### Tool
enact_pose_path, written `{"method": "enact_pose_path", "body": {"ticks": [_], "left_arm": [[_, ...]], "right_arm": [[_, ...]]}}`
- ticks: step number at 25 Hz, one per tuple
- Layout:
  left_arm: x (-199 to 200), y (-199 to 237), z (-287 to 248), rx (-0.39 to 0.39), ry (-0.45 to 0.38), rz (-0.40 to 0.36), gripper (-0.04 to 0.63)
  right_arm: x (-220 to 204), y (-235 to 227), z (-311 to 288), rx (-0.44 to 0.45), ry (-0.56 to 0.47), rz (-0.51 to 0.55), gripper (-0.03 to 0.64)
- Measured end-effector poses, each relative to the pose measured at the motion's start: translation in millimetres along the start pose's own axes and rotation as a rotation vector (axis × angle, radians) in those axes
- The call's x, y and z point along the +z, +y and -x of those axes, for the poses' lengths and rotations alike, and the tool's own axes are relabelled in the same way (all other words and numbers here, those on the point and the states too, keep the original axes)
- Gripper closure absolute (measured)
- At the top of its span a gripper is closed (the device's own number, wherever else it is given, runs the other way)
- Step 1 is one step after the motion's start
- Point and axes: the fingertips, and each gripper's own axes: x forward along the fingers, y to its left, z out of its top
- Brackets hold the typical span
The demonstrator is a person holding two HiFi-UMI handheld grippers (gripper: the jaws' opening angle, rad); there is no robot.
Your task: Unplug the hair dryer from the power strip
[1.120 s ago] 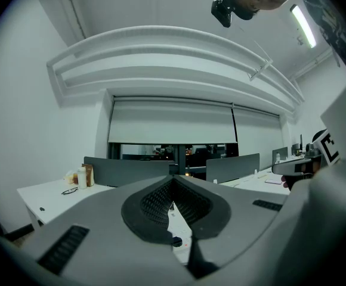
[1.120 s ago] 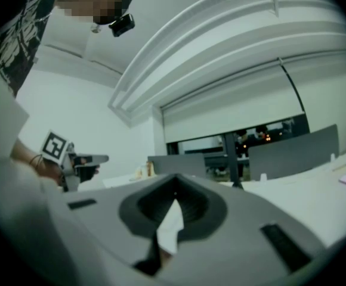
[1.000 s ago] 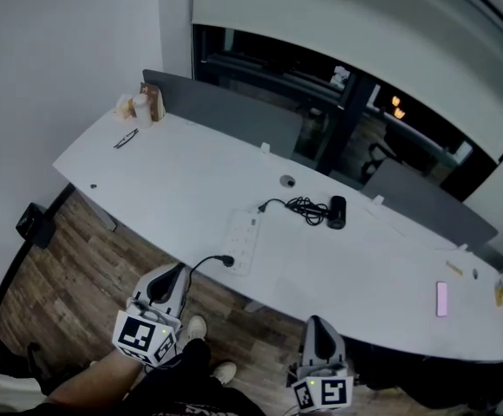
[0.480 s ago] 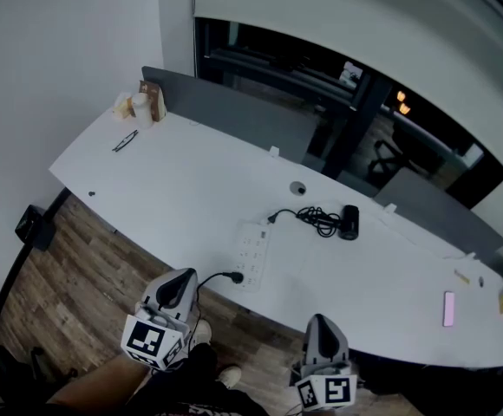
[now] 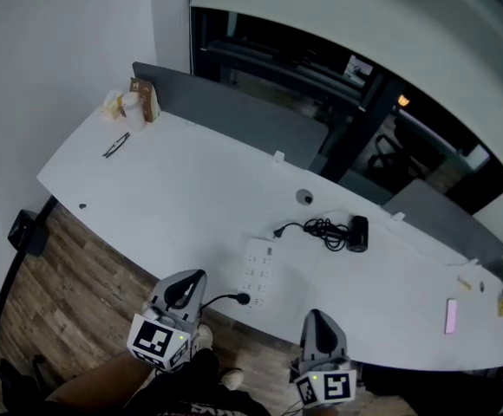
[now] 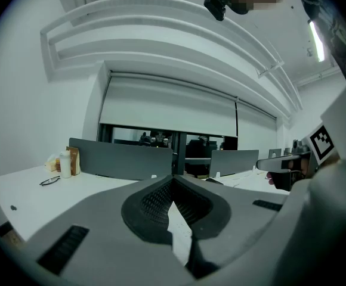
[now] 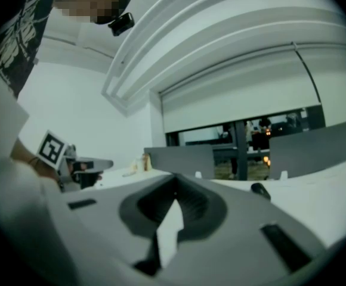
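Note:
A white power strip (image 5: 258,272) lies near the desk's front edge. The black hair dryer (image 5: 358,233) lies to its right, and its coiled cord (image 5: 324,229) runs to a black plug (image 5: 279,230) at the strip's far end. Another black plug (image 5: 243,299) with a cable sits at the strip's near end. My left gripper (image 5: 183,290) hovers off the front edge, just left of that near plug, jaws shut and empty (image 6: 173,177). My right gripper (image 5: 319,331) hangs below the edge to the right, also shut and empty (image 7: 176,194). The dryer (image 7: 259,189) shows small in the right gripper view.
Grey divider panels (image 5: 225,104) line the desk's far side. Glasses (image 5: 115,146) and small bottles (image 5: 131,105) sit at the far left, a pink phone (image 5: 449,315) at the right. A cable grommet (image 5: 304,198) lies behind the strip. Wooden floor (image 5: 78,302) runs below.
Both grippers have moved forward toward the desk's front edge. The left one now sits close to the black plug at the strip's near end. Both stayed shut.

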Motion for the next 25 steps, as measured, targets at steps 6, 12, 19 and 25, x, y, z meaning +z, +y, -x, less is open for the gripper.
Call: {"method": "enact_pose_path", "body": {"ticks": [6,12,19,25], "left_arm": [[-2,12,-30,-0.064,0.004,0.032,0.572],[-15,10,-58,-0.157,0.028,0.050,0.572],[-69,-13,-81,-0.198,0.204,0.104,0.572],[-111,-37,-77,-0.227,0.323,0.179,0.572]], "right_arm": [[7,1,-33,-0.027,0.017,0.026,0.588],[16,-5,-50,-0.078,0.034,0.062,0.588],[4,-8,-75,-0.031,0.124,0.097,0.588],[-30,-26,-121,0.060,0.207,0.083,0.588]]}}
